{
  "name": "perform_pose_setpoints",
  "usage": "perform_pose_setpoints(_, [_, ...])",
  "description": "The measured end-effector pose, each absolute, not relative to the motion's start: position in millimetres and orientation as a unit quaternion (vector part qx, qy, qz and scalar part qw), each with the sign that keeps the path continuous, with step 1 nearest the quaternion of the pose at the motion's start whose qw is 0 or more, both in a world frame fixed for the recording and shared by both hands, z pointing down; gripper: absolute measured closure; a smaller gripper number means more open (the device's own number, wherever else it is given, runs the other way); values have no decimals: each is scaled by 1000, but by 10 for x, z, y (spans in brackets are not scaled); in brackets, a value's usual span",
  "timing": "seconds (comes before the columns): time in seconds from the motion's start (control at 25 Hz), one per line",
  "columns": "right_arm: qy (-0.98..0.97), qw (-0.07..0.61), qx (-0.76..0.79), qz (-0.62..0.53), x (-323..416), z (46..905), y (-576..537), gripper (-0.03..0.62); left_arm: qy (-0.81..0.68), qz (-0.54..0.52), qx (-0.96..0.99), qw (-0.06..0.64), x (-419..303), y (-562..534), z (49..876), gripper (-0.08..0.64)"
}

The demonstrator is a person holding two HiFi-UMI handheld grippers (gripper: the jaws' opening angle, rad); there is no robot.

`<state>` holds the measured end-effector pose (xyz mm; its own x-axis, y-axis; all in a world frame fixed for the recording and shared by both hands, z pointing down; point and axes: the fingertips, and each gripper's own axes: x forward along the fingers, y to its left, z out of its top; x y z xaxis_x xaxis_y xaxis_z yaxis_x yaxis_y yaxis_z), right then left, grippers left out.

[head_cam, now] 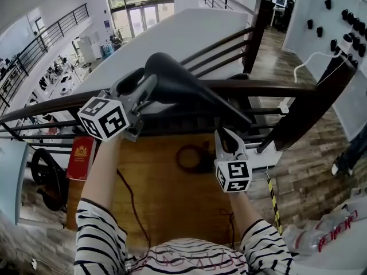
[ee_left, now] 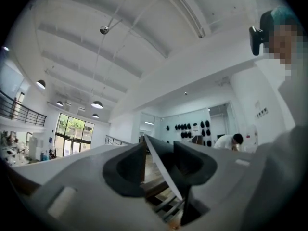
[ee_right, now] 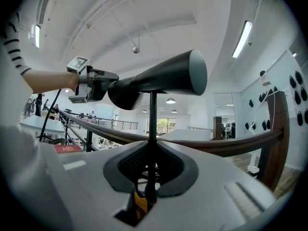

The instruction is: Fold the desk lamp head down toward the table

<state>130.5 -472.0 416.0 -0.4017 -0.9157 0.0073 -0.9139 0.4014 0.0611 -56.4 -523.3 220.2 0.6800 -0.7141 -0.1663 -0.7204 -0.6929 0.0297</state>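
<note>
The desk lamp's black cone-shaped head lies nearly level above the wooden table. In the right gripper view the lamp head points its wide mouth right. My left gripper is shut on the head's narrow rear end. In the left gripper view a thin edge of the lamp head runs between the pads of the left gripper. Lower down, my right gripper is shut on the thin upright stem, which sits in the right gripper's closed jaws. The round base rests on the table.
A dark wooden railing runs just behind the lamp, with an open drop beyond it. A red book lies at the table's left edge. A black cable trails over the table. Plastic bottles lie at lower right.
</note>
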Motion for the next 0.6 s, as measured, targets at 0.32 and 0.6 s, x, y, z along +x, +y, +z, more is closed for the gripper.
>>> perform_pose_setpoints(0.32, [-835,16,549,-23,1326,4155,-4723,552,407,108,-907,1,-589,-5238,2399,403])
perform_pose_setpoints(0.6, [-835,12,550,-23,1325,4147,-4704,554,428,123,-895,-30,-640,-5250,2608,407])
